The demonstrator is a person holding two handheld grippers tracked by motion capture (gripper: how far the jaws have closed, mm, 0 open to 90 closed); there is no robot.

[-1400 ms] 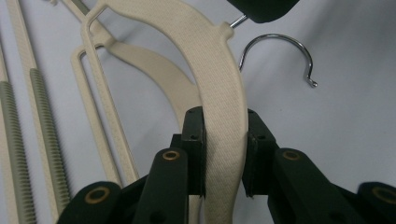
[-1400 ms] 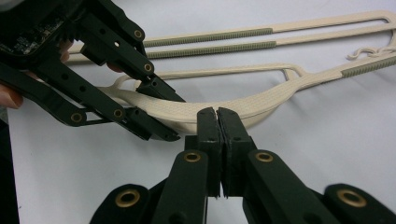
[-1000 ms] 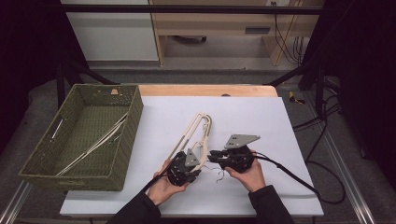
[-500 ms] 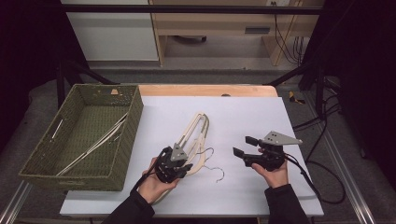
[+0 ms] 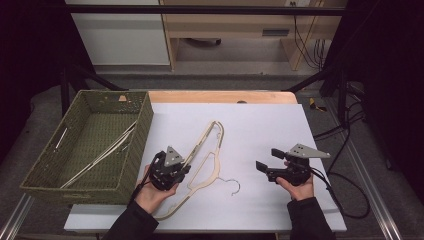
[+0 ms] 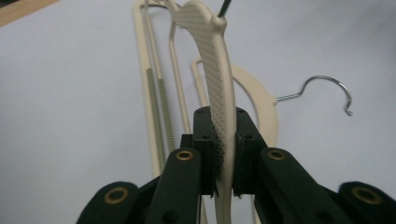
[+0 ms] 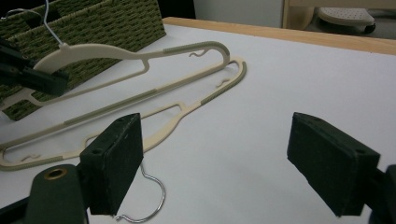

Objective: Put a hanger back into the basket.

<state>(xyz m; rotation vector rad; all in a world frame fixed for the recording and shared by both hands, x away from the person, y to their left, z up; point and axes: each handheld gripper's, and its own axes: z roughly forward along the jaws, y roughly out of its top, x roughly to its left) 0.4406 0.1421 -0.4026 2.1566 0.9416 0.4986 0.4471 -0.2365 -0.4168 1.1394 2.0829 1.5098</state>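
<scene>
Two cream plastic hangers are on the white table (image 5: 260, 125). My left gripper (image 5: 181, 167) (image 6: 224, 149) is shut on the upper hanger (image 5: 201, 140) (image 6: 217, 70) (image 7: 116, 51) near its neck, and its jaws have just been closing on it. This hanger is tilted up off the table at the gripped end. The other hanger (image 5: 216, 169) (image 7: 187, 105) lies flat, its wire hook (image 5: 233, 186) (image 6: 327, 88) pointing toward me. My right gripper (image 5: 268, 161) (image 7: 229, 163) hovers to the right of both; its jaws have just been opening and nothing is between them.
A green woven basket (image 5: 137, 145) stands at the table's left with more cream hangers (image 5: 100, 155) inside. A wooden strip (image 5: 220, 96) runs along the table's far edge. Cables (image 5: 345, 190) trail off the right side.
My right gripper has opened and drawn away to the right, off the hangers. My left gripper has shifted left and up with one hanger, separating it from the other.
</scene>
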